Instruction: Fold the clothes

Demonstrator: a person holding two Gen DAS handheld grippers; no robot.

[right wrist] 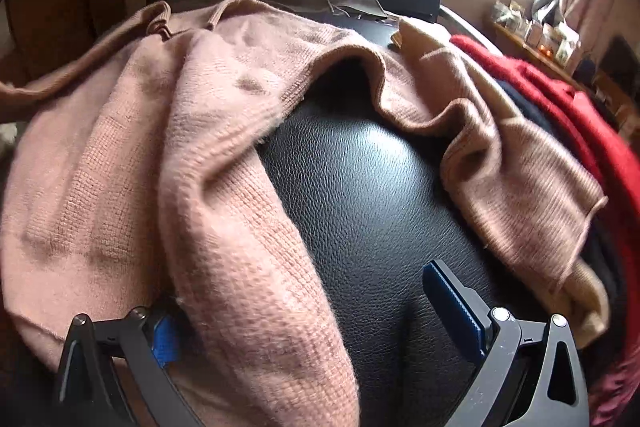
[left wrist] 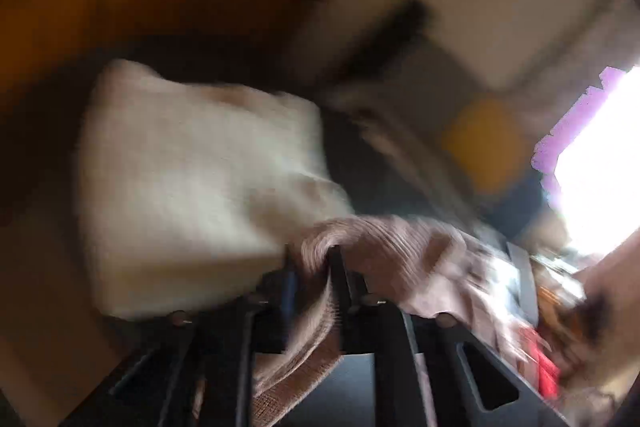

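Left claw (left wrist: 312, 263) clamped on a ribbed edge of the pink knit sweater (right wrist: 224, 163), heavily blurred. Right claw (right wrist: 320, 323) spread wide, sleeve lying loose between pads above the black leather seat (right wrist: 360, 195). Likely hazards: thin pinch slipping, unpinned sleeve dragging, fold skewing.

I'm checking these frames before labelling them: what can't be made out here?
- Left wrist view: motion blur smears the pale cloth and the room.
- Right wrist view: pink sweater covers one pad of the right gripper.
- Same view: shelf items too small.
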